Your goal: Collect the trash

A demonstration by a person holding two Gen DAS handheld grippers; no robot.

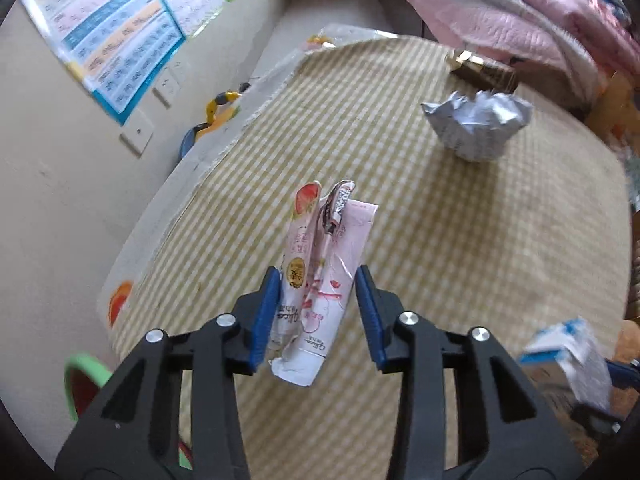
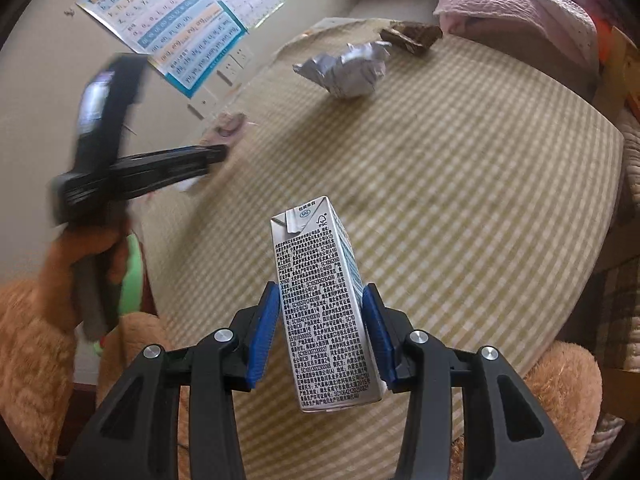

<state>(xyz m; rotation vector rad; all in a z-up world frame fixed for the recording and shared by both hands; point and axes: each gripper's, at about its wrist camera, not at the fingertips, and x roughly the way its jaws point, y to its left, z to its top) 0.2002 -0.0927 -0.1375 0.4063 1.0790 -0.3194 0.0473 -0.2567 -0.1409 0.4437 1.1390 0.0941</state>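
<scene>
A torn pink strawberry snack wrapper stands upright between the blue pads of my left gripper, which is shut on it above the yellow-checked bed cover. My right gripper is shut on a small silver milk carton, held upright over the same cover. That carton shows blurred at the lower right of the left wrist view. A crumpled silver-grey foil ball lies farther back on the cover. Behind it lies a brown-gold wrapper.
A green-rimmed bin stands low at the left beside the bed. Pink blankets are piled at the back right. Posters hang on the wall to the left. A fuzzy orange sleeve fills the lower left of the right wrist view.
</scene>
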